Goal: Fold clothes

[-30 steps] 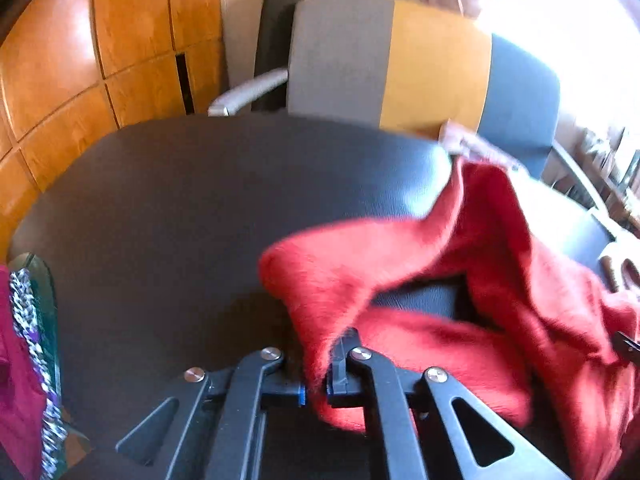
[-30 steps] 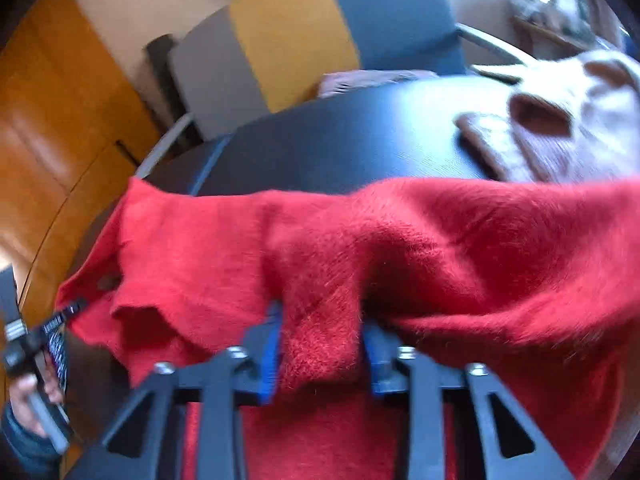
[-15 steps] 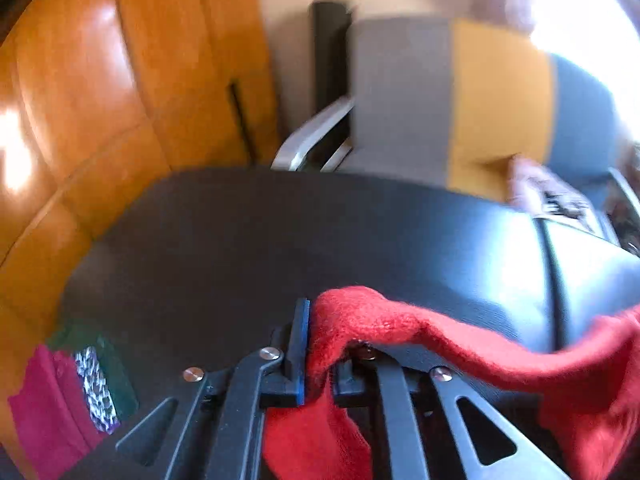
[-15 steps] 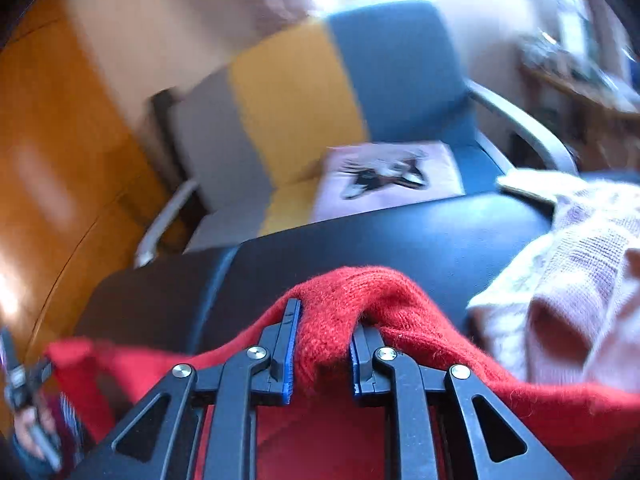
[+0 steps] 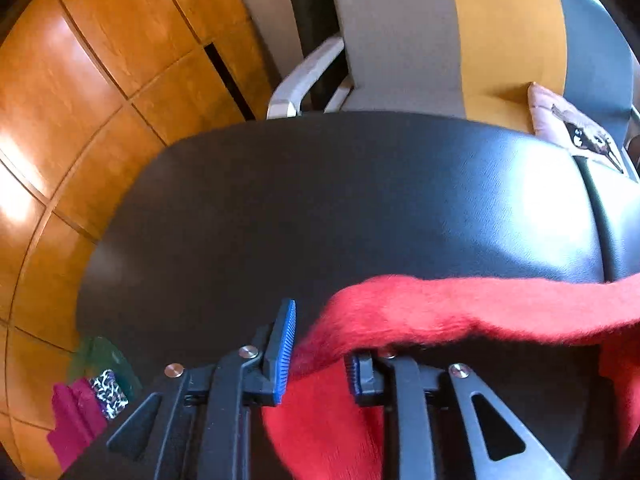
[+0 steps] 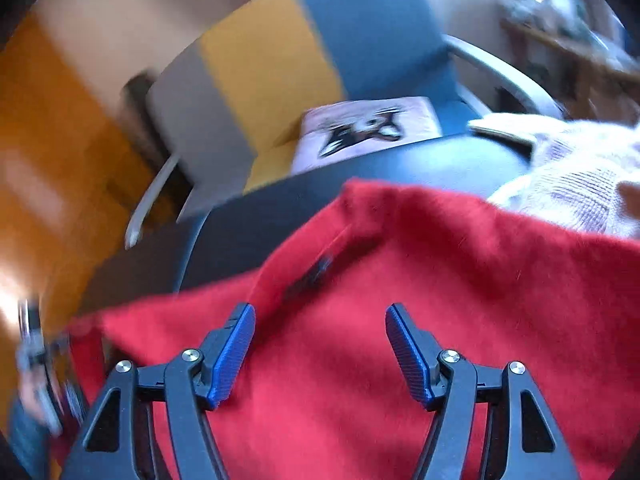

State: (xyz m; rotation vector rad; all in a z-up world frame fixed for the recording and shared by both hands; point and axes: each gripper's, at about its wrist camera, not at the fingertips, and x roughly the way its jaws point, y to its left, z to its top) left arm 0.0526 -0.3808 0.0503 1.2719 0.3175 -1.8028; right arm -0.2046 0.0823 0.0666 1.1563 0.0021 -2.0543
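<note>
Both claws have let go of the red sweater [image 6: 400,300] since a moment ago. The left gripper [image 5: 320,356] is opening, with the sweater's edge lying loose between its jaws. The right gripper [image 6: 320,354] is opening wide above it. The sweater lies on the black table [image 5: 320,208].

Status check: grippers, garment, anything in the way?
Left gripper and right gripper opening, pads clear. Red sweater released on black table. Pink knit alongside.
</note>
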